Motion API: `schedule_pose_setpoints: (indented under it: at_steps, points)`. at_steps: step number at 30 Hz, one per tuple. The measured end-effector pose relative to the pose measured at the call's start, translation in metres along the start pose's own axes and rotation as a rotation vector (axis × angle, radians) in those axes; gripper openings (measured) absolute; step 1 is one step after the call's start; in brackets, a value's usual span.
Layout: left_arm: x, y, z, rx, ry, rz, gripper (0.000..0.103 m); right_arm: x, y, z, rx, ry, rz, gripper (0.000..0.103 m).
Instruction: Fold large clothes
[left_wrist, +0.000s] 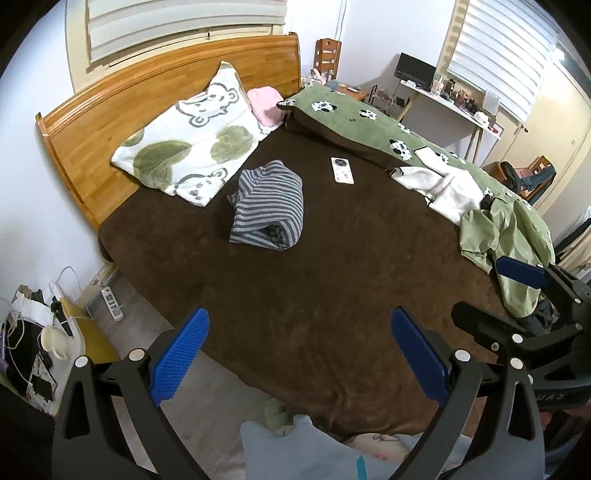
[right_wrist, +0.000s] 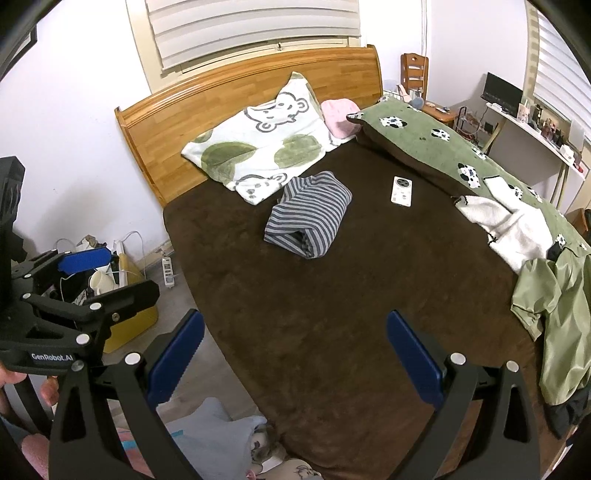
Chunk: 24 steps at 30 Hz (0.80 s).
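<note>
Left wrist: left gripper (left_wrist: 301, 352) jaws spread wide, nothing held, hovering over the near edge of the brown bed (left_wrist: 295, 295). Striped garment (left_wrist: 267, 206) lies folded well ahead, slightly left. Green garment (left_wrist: 506, 236) crumpled far right.

Right wrist: right gripper (right_wrist: 295, 354) also released, empty. Striped garment dead ahead, phone (right_wrist: 400, 191) ahead-right.

Even, soft indoor light fills both wrist views, with no hard shadows on the brown bed (left_wrist: 314, 295) ahead of each tool. The window blinds (left_wrist: 506, 48) glow pale, slightly washed out. Fisheye distortion bows the headboard (right_wrist: 240, 92) and walls, and black vignetting rings the corners. Focus holds ahead; fabric nearest beneath the tools looks soft.
</note>
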<state>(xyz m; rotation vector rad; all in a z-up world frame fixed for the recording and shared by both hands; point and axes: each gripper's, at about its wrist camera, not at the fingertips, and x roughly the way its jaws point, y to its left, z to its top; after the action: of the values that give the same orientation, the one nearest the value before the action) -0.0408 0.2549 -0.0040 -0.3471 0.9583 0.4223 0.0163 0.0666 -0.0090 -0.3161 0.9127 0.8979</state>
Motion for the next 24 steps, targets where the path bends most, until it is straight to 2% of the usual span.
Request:
schedule_pose_setpoints:
  at_steps: [16,24]
  points:
    - [0.005,-0.001,0.010,-0.003,-0.012,0.006,0.097,0.005,-0.017,0.005,-0.021,-0.016,-0.053,0.097]
    - [0.014,-0.004,0.013,0.003,0.009,0.004,0.097,0.009,-0.021,0.009,-0.025,-0.002,-0.054,0.097]
